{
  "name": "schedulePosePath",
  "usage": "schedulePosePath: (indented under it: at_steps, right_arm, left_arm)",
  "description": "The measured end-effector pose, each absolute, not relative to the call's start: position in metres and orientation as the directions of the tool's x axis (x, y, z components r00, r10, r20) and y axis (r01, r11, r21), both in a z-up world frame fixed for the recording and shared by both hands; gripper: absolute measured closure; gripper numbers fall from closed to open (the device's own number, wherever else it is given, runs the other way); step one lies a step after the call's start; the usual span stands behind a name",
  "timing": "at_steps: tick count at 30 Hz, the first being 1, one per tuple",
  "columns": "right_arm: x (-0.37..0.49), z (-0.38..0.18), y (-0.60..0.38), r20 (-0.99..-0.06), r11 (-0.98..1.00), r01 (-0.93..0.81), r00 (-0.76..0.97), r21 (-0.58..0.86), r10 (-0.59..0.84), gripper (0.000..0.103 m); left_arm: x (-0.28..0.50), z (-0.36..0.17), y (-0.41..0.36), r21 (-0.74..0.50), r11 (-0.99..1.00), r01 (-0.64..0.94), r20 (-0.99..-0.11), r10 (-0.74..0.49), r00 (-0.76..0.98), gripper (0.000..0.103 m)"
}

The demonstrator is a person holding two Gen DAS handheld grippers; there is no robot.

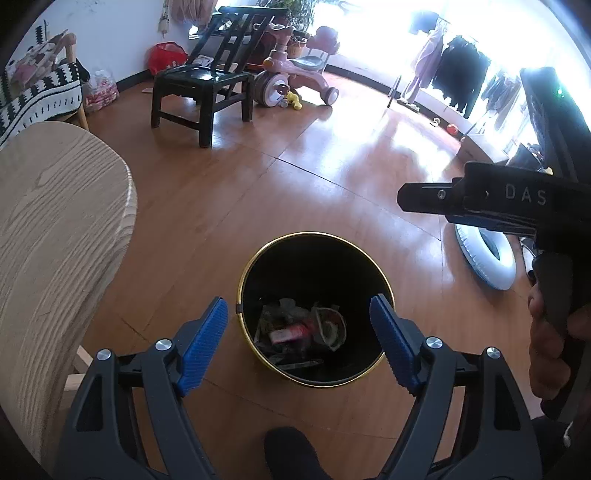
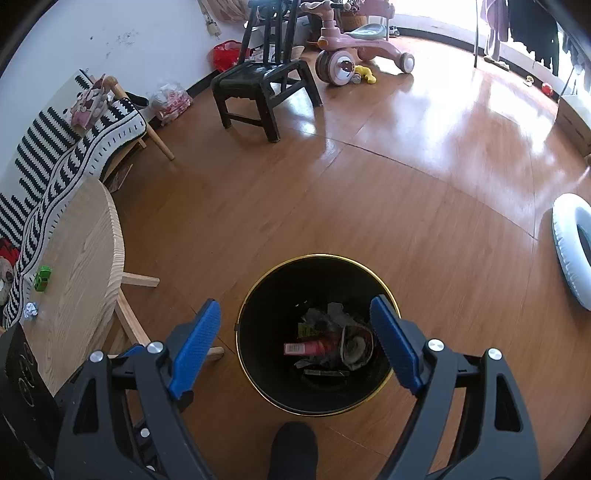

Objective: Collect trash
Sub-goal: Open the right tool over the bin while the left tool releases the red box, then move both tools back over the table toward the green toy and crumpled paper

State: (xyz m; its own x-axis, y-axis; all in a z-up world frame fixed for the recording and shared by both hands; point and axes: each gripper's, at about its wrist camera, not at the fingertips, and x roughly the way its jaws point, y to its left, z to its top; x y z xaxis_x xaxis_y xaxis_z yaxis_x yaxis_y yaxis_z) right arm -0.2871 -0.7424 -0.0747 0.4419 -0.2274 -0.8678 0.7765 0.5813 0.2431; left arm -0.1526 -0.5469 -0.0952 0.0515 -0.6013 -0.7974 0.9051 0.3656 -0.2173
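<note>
Trash [image 2: 325, 345] lying in the black bin [image 2: 258, 376] on the floor, both hand-held grippers, left [image 1: 297, 345] and right [image 2: 295, 345], above the bin, jaws wide and empty, foil ball [image 2: 31, 309] on the surface left of the bin

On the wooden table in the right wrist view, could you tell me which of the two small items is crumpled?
The silvery foil ball nearer the camera; the green toy block behind it is boxy.

Blown-out window [image 1: 461, 29] daylight, glare on glossy floor [image 2: 424, 122], fisheye-curved dark edges, sharp focus
</note>
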Motion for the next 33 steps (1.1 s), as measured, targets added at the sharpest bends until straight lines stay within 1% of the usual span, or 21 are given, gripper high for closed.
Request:
schedulePosePath:
  at_steps: [4, 6, 8, 13, 17, 20, 25, 29, 32, 33]
  right_arm:
    - [-0.278, -0.067, -0.734, -0.862, 0.596, 0.766, 0.451, 0.241, -0.232, 0.022]
    - [-0.270, -0.062, -0.730, -0.857, 0.609, 0.757, 0.457, 0.234, -0.238, 0.016]
    - [-0.258, -0.054, -0.721, -0.847, 0.632, 0.741, 0.471, 0.227, -0.247, 0.015]
    - [-0.223, -0.036, -0.692, -0.824, 0.688, 0.688, 0.515, 0.231, -0.237, 0.013]
    - [-0.182, -0.025, -0.661, -0.813, 0.741, 0.631, 0.543, 0.230, -0.210, 0.012]
    - [-0.147, -0.019, -0.636, -0.807, 0.779, 0.584, 0.561, 0.228, -0.184, 0.012]
    - [-0.087, -0.012, -0.585, -0.797, 0.835, 0.499, 0.589, 0.233, -0.130, 0.012]
    - [-0.038, -0.011, -0.541, -0.794, 0.872, 0.426, 0.603, 0.241, -0.075, 0.012]
    - [-0.010, -0.013, -0.511, -0.790, 0.891, 0.380, 0.612, 0.249, -0.040, 0.012]
    - [-0.003, -0.015, -0.504, -0.791, 0.895, 0.372, 0.611, 0.248, -0.035, 0.011]
  left_arm:
    - [-0.144, -0.090, -0.535, -0.204, 0.383, 0.901, -0.794, -0.603, 0.077, 0.021]
    - [-0.137, -0.083, -0.526, -0.197, 0.400, 0.895, -0.788, -0.608, 0.098, 0.019]
    - [-0.127, -0.074, -0.513, -0.193, 0.425, 0.884, -0.780, -0.613, 0.125, 0.017]
    - [-0.084, -0.048, -0.462, -0.192, 0.525, 0.829, -0.752, -0.622, 0.220, 0.011]
    - [-0.043, -0.033, -0.415, -0.186, 0.624, 0.759, -0.746, -0.593, 0.305, 0.011]
    - [-0.003, -0.026, -0.370, -0.176, 0.722, 0.669, -0.750, -0.538, 0.384, 0.011]
    - [0.063, -0.027, -0.292, -0.164, 0.868, 0.469, -0.769, -0.410, 0.491, 0.011]
    - [0.117, -0.032, -0.237, -0.153, 0.946, 0.286, -0.782, -0.292, 0.550, 0.011]
    - [0.151, -0.038, -0.211, -0.165, 0.971, 0.171, -0.792, -0.234, 0.564, 0.011]
    - [0.157, -0.039, -0.205, -0.170, 0.973, 0.155, -0.793, -0.228, 0.565, 0.011]
